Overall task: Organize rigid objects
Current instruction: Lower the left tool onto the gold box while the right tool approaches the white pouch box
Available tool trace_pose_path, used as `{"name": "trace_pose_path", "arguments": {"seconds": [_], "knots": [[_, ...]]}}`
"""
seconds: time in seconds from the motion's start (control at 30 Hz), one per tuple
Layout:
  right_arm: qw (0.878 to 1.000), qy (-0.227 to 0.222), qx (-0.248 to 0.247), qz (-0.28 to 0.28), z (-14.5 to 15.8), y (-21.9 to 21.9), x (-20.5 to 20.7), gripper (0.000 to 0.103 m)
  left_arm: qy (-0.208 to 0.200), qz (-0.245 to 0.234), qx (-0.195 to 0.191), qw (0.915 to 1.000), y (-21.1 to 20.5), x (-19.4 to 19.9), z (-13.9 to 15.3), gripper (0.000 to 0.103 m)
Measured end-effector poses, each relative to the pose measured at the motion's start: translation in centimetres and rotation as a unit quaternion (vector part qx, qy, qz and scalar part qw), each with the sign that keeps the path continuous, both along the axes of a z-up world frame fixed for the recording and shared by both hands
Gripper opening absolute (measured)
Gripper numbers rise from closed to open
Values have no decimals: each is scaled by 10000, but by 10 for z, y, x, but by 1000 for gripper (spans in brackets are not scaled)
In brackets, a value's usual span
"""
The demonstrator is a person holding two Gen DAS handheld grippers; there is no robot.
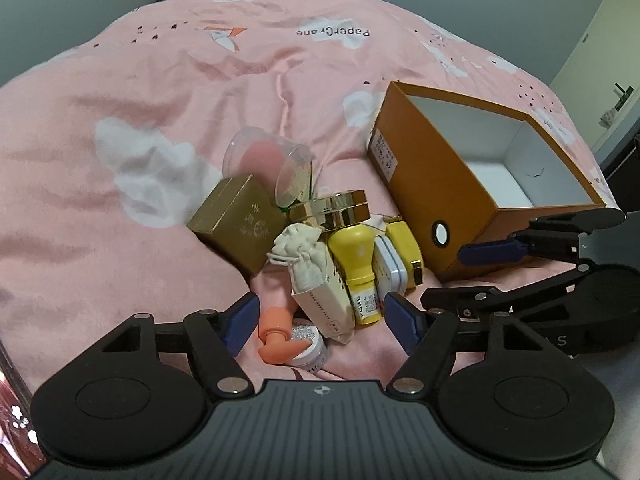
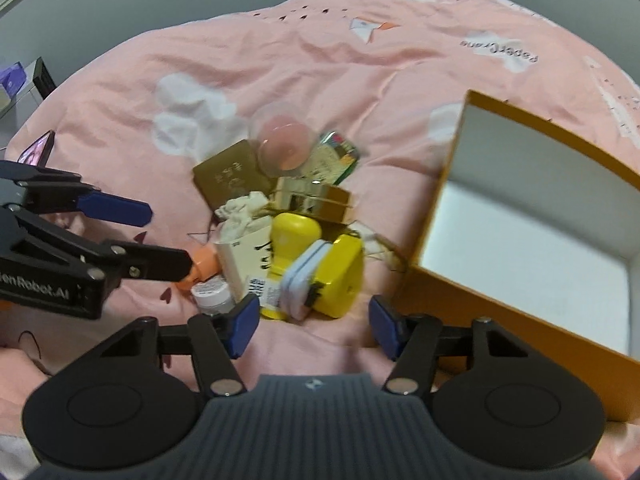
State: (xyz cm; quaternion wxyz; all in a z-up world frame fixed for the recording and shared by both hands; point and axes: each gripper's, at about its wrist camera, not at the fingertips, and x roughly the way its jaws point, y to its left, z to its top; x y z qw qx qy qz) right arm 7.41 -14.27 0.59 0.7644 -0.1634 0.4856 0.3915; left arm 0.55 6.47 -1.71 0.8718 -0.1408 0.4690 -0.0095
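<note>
The left gripper (image 1: pixel 322 322) is hanging spread wide, pinching nothing, above the heap of small objects (image 1: pixel 320 256) lying at twelve o'clock. The right gripper (image 2: pixel 312 324) is likewise gaping unladen, the orange box (image 2: pixel 532 240) sitting at three o'clock on the pink bedcover (image 2: pixel 320 80).

Pink bedspread (image 1: pixel 160 80) printed with white clouds and paper cranes, orange box (image 1: pixel 436 184) with white inside, gold carton (image 1: pixel 236 220), shiny gold jar (image 1: pixel 332 210), yellow bottle (image 1: pixel 356 256), beige pouch (image 1: pixel 300 252), peach pump (image 1: pixel 276 332), blue gripper pads (image 1: pixel 242 320)

Black left gripper (image 1: pixel 322 322) and right gripper (image 2: pixel 314 320), blue fingertip pads (image 1: pixel 402 318)
</note>
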Motion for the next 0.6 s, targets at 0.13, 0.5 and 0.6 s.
{"name": "trace_pose_path", "arguments": {"seconds": [0.13,0.5,0.6], "knots": [[9998,130,33,129,-3,9,0,46,32,74,-80,9999,3,4,-7,81],[9990,-46,1,448,4,29,0,38,-23,561,47,9984,22,19,-1,67],[9980,-99,59,614,7,45,5,38,26,649,296,9975,28,21,2,66]]}}
